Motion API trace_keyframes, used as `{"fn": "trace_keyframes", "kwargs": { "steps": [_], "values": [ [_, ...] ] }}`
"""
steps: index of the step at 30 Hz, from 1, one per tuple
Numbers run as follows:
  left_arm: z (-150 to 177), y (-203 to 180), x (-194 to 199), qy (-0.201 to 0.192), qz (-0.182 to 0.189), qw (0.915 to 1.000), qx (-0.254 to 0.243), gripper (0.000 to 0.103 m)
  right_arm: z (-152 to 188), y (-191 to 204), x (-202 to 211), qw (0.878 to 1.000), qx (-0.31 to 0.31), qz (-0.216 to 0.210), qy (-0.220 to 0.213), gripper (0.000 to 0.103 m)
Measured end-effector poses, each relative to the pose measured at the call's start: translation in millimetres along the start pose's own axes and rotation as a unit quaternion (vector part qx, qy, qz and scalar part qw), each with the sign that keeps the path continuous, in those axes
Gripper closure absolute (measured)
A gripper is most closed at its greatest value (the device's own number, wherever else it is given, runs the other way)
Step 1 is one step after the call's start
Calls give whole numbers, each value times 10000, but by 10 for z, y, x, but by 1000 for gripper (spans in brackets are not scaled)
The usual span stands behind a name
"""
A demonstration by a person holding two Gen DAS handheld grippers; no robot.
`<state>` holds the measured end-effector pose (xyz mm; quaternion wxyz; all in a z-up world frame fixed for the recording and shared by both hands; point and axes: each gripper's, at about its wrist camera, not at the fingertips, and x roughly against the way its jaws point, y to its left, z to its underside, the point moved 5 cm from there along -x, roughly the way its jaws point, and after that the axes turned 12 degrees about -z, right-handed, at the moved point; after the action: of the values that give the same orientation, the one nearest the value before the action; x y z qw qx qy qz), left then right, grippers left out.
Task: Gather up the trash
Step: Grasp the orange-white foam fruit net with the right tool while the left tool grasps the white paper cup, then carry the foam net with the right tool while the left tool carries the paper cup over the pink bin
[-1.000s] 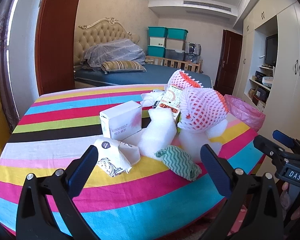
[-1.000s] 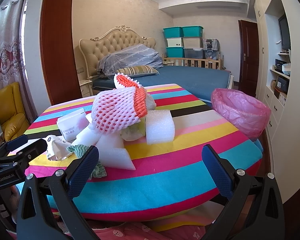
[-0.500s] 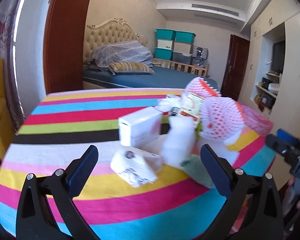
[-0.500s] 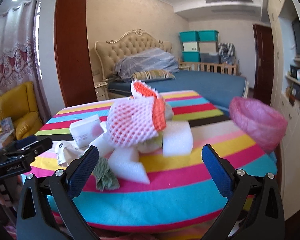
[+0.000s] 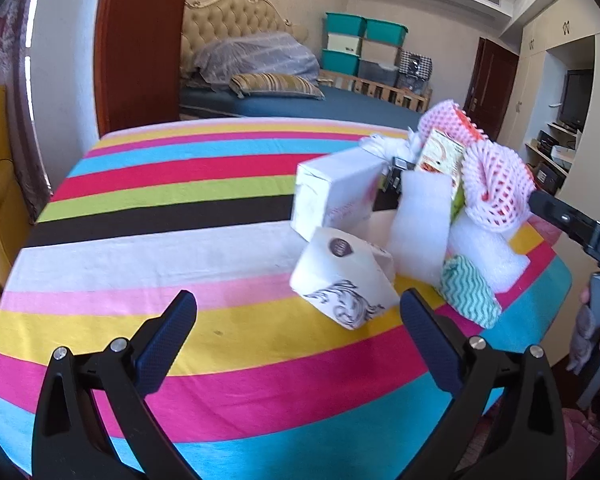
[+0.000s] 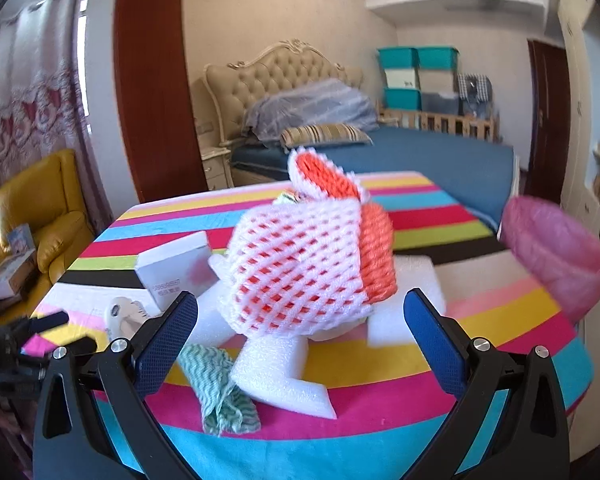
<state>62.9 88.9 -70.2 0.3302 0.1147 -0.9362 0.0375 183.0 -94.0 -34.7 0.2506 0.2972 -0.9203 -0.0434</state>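
Observation:
A pile of trash lies on the striped table (image 5: 148, 216). It holds a white-and-orange foam net (image 6: 300, 268), white foam pieces (image 6: 284, 376), a green wavy cloth (image 6: 220, 392), a white carton (image 5: 332, 196) and a crumpled paper cup (image 5: 340, 284). My left gripper (image 5: 298, 336) is open and empty, just short of the paper cup. My right gripper (image 6: 300, 332) is open and empty, with the foam net right ahead between its fingers. A pink bag-lined bin (image 6: 556, 256) stands past the table's right edge.
A yellow armchair (image 6: 40, 220) stands left of the table. A bed (image 6: 380, 152) lies behind it, with stacked storage boxes (image 6: 416, 76) at the back. Cupboards and a dark door (image 5: 492, 84) line the right wall. The right gripper also shows at right in the left wrist view (image 5: 580, 232).
Both grippers have moved closer to the pile. The left view has swung left, so the pile now sits at its right. The foam net now fills the right view's middle.

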Motion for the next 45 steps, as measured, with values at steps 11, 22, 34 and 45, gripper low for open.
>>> {"fn": "trace_keyframes", "kwargs": {
  "steps": [11,22,34,45],
  "values": [
    [-110,-386,-412,289,25,9981,-537,38,19,-79,-215,9995,-74,-307,6,39],
    [-196,-523,-54,-382,-28,9969,-691,46,24,-132,181,9981,55,-468,-409,62],
    [-594,-892,293,-938,329,9912,-880,47,-207,-597,665,9947,-130,-61,-1018,62],
    [-1019,-1925,148,-868,1182,9795,-1379,47,-158,-1471,981,9897,-454,787,-1108,62]
  ]
}}
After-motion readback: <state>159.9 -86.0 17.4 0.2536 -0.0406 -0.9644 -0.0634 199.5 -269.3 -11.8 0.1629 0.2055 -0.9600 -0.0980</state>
